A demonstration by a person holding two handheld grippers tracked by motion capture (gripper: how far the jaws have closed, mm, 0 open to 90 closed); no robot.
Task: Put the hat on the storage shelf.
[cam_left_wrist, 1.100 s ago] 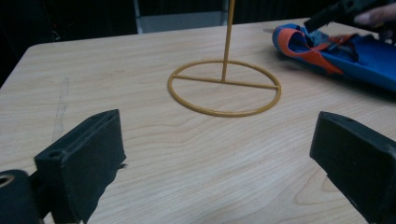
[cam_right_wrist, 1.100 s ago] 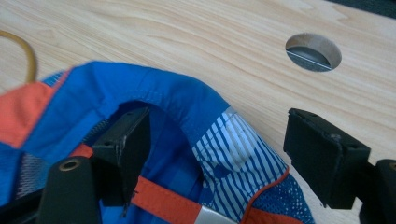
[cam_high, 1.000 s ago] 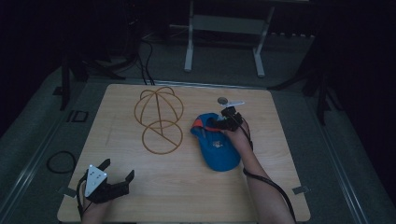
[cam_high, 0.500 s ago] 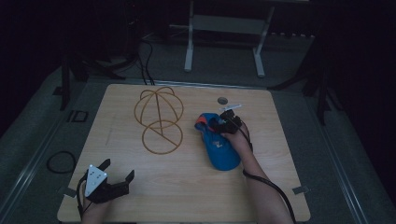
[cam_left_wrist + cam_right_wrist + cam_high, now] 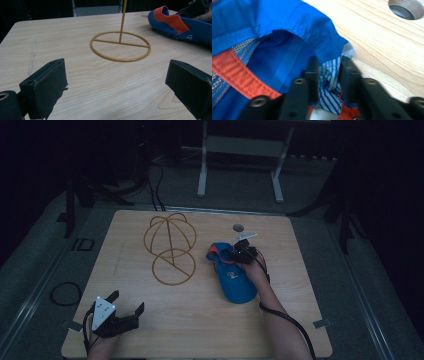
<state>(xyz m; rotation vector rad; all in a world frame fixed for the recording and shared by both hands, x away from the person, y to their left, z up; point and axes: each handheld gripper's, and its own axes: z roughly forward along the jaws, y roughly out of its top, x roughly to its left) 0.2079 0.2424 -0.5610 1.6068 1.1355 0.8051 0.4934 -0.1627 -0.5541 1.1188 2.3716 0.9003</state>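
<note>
Since the earlier frames, the blue cap [image 5: 235, 280] and the right gripper [image 5: 241, 254] holding it have been shifted slightly toward the right edge of the table [image 5: 300, 285], while the left gripper [image 5: 122, 312] has been left in place near the front left corner. The cap, blue with an orange inner band, is seen lying on the right half of the table, its far end gathered at the right gripper and its body stretched back toward the front edge beneath the person's right hand [image 5: 255, 272]. In the right gripper view, the blue fabric [image 5: 287, 37] and a striped lining [image 5: 329, 82] are shown pinched between the two black jaws, which are drawn close together on the cloth. A round hole [image 5: 238, 227] in the tabletop is found just beyond the gripper, toward the far edge. A yellow wire stand [image 5: 170, 247], made of a flat ring base, an upright rod and a domed cage, is placed left of the cap, near the centre of the table and apart from it. In the left gripper view, the jaws are held wide apart with nothing between them, directed at the stand's ring base [image 5: 120, 46], with the cap's orange-lined end [image 5: 172, 22] at upper right.
</note>
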